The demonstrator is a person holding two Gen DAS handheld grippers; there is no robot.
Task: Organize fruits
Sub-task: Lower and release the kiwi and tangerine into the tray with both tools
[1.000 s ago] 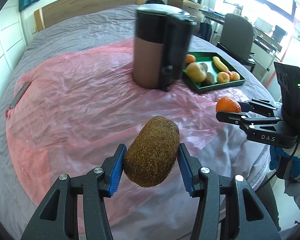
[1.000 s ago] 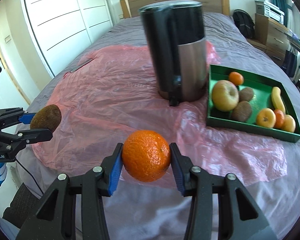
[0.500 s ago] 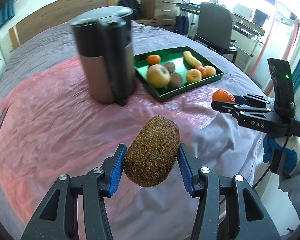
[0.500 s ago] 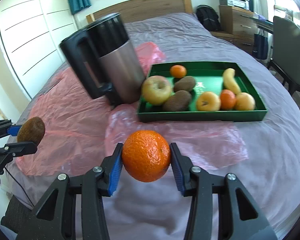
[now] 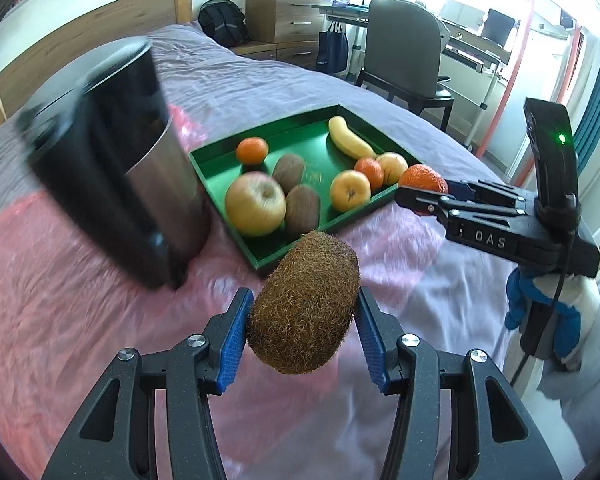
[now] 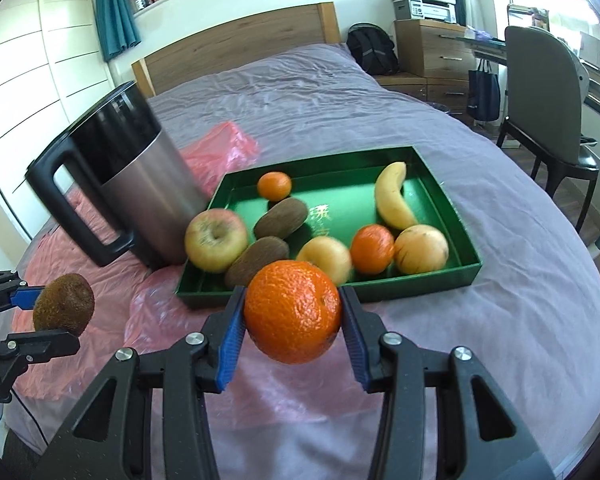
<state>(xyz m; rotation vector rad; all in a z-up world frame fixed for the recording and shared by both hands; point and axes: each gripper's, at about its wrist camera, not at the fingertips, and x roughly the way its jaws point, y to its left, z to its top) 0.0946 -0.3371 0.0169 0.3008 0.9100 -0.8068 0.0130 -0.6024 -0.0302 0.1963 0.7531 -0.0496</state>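
Note:
My left gripper (image 5: 302, 324) is shut on a brown fuzzy kiwi (image 5: 304, 304), held above the pink plastic sheet just in front of the green tray (image 5: 216, 168). My right gripper (image 6: 292, 320) is shut on an orange (image 6: 293, 312), held above the bed in front of the tray's (image 6: 466, 236) near wall. The tray holds an apple (image 6: 215, 240), two kiwis, a banana (image 6: 392, 200), tangerines and yellow fruits. The right gripper with the orange (image 5: 423, 178) shows at the tray's right corner in the left wrist view; the left gripper's kiwi (image 6: 64, 307) shows at far left in the right wrist view.
A black and steel kettle (image 6: 116, 184) stands on the pink sheet (image 6: 80, 356) right beside the tray's left end. The grey bed (image 6: 520, 320) spreads around. A chair (image 6: 548, 92) and a desk stand at the right, a headboard behind.
Both grippers have moved closer to the green tray, each with its fruit still held. The kettle now lies left of both views and the tray fills the middle.

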